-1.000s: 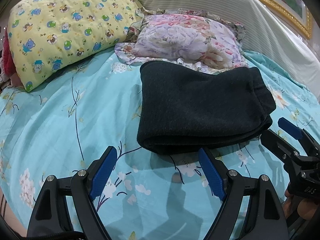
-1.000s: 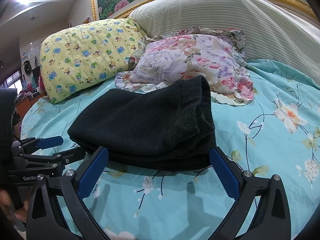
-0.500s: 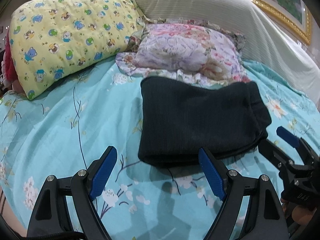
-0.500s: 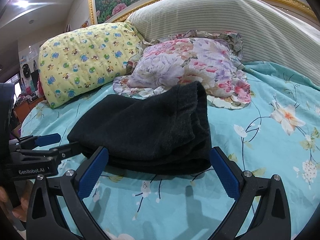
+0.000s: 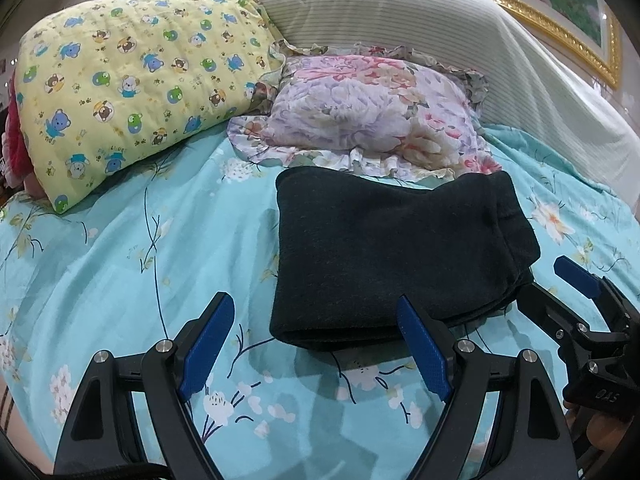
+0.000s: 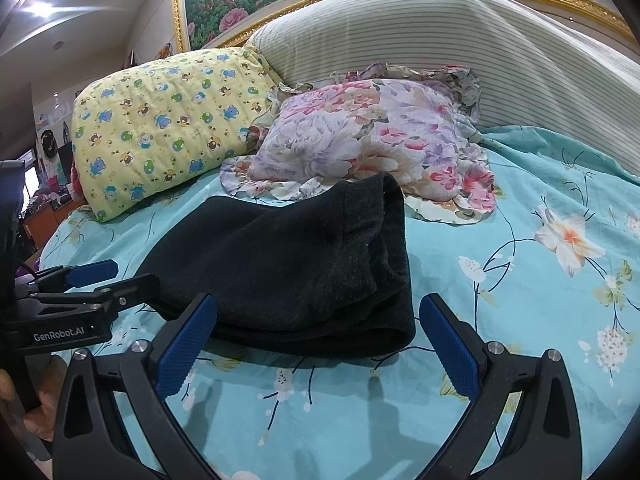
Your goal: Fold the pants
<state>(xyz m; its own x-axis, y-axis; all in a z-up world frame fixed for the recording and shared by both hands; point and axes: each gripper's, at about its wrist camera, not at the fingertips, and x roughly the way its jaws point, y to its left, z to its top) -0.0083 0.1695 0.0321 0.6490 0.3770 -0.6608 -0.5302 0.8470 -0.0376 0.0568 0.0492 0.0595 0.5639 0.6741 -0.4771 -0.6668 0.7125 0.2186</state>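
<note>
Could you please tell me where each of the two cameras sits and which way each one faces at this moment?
Left wrist: sits on the left tongs, open, low over the bed sheet, facing the folded black pants and the pillows; the right tongs show at right.
Right wrist: sits on the right tongs, open, facing the pants' right end; the left tongs show at left.
Shared: pants, yellow pillow, floral pillow, headboard.

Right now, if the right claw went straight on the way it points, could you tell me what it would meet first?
Most likely the folded black pants: their near edge lies just ahead between the open right claw fingers. How high it hovers is unclear.
</note>
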